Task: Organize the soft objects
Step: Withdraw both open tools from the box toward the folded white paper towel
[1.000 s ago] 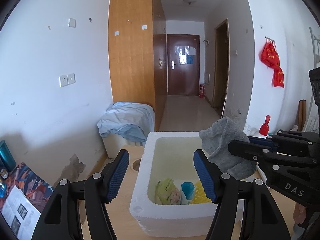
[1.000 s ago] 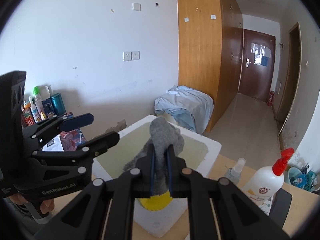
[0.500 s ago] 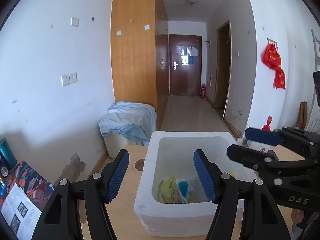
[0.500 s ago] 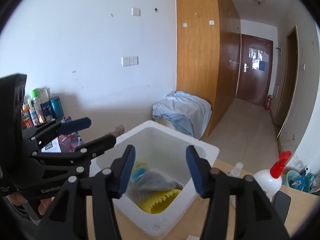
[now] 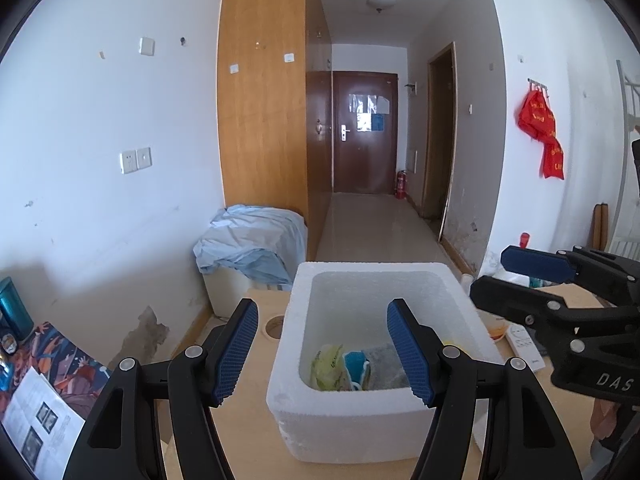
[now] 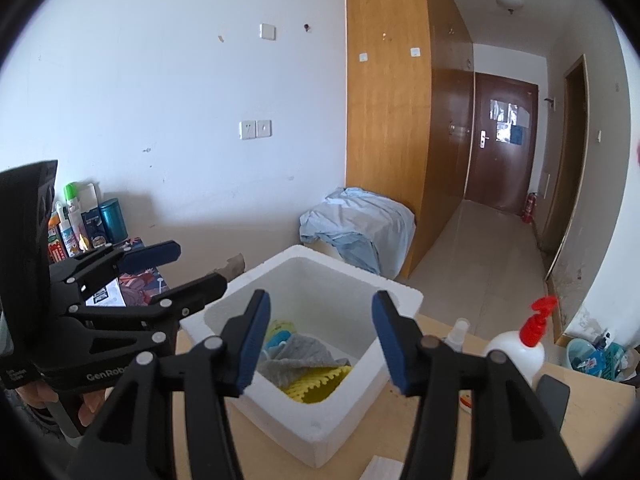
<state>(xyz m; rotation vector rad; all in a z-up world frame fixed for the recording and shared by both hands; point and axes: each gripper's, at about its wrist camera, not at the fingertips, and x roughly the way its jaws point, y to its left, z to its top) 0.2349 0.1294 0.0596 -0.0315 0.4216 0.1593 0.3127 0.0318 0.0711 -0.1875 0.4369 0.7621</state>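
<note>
The left tongs (image 5: 322,346) point forward and a little downward at the white foam box (image 5: 380,420), and their two blue-padded fingers stand wide apart with nothing between them. One finger is over the bare tabletop (image 5: 248,432) at the left of the box, the other is over the box opening. The right tongs (image 6: 318,342) are also tilted a little downward over the near corner of the same box (image 6: 320,428). They have just been opening and now they are released, with no thing between the pads.

In the left wrist view the right tongs (image 5: 496,276) come in from the right side, beside the box rim, and on their black body the white letters "DAS" can be read. In the right wrist view the left tongs (image 6: 196,264) come in from the left, and on their body the letters "GenRob" can be read; the rest is hidden behind a finger. Below this body some fingers of the person's left hand (image 6: 86,402) are visible around the handle.

The grey cloth (image 6: 298,358) lies inside the box, on top of a yellow knitted piece (image 6: 320,380), and it is free from both tongs. Beside it are a blue soft thing (image 6: 276,340) and a yellow-green bag (image 5: 328,368) with small print that I cannot read.

On the tabletop at the right of the box stands a white spray bottle (image 6: 516,352) with a red trigger head. Its label is too small to read.
</note>
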